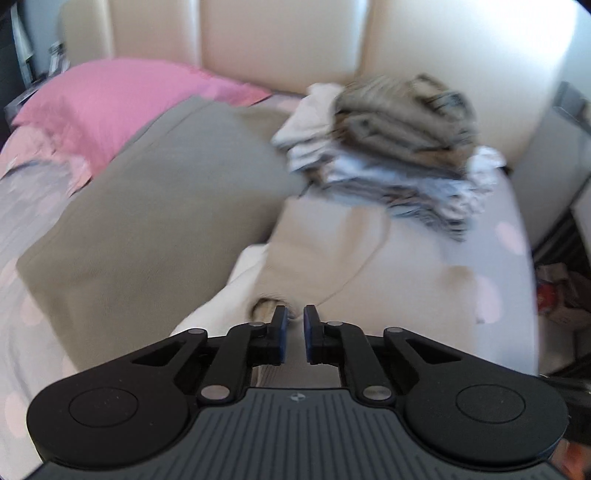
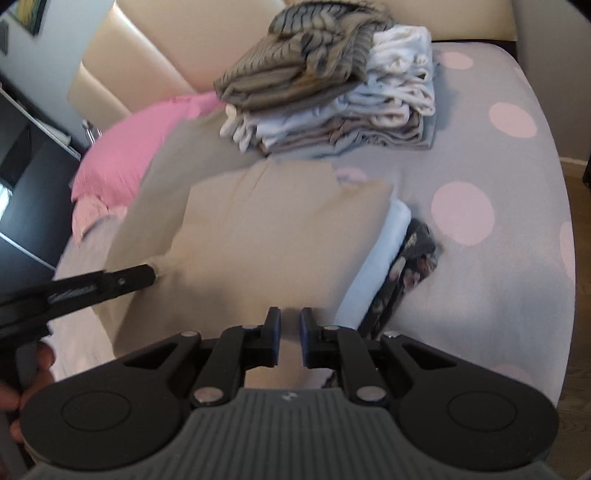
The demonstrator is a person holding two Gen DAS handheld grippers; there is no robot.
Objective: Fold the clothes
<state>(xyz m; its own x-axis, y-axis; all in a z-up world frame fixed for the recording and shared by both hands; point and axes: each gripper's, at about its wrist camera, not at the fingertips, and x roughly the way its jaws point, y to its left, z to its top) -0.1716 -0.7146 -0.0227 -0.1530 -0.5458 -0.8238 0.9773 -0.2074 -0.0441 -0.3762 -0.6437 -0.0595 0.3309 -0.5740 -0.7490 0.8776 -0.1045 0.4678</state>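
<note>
Garment: beige knit top [image 2: 266, 236] spread flat mid-bed, partly folded, over a pale blue folded cloth [image 2: 380, 266] and a dark floral cloth [image 2: 410, 266] at its right edge.
Bed: grey sheet w/ big pink dots [image 2: 491, 177]; cream padded headboard [image 1: 280, 33] behind.
Stack: pile of folded clothes, striped grey-brown piece on top [image 2: 314, 74], near headboard, just beyond the beige top.
Left gripper [image 1: 294, 325]: black fingers w/ blue pads, narrow gap between pads in its own view; beige cloth under the tips, pinch not clear. In right view seen side-on [image 2: 147, 275], tip touching left edge of the beige top. Cannot tell if clamped or merely nearly closed.
Right gripper [image 2: 289, 325]: pads close but apart, small gap, beige cloth below the tips; grip not confirmed.
Left view only: olive-grey blanket [image 1: 155, 206] wide at left, pink pillow [image 1: 110, 99] in full, white cloth [image 1: 221, 302] under the beige top; heavy blur.
Right view only: floral cloth, pale blue cloth, floor at right, person's hand [image 2: 33, 373] on left gripper handle, bottom left.
Pose: both grippers angled steeply down at the bed, left one reaching in from left side, fingers pointing toward the garment.
</note>
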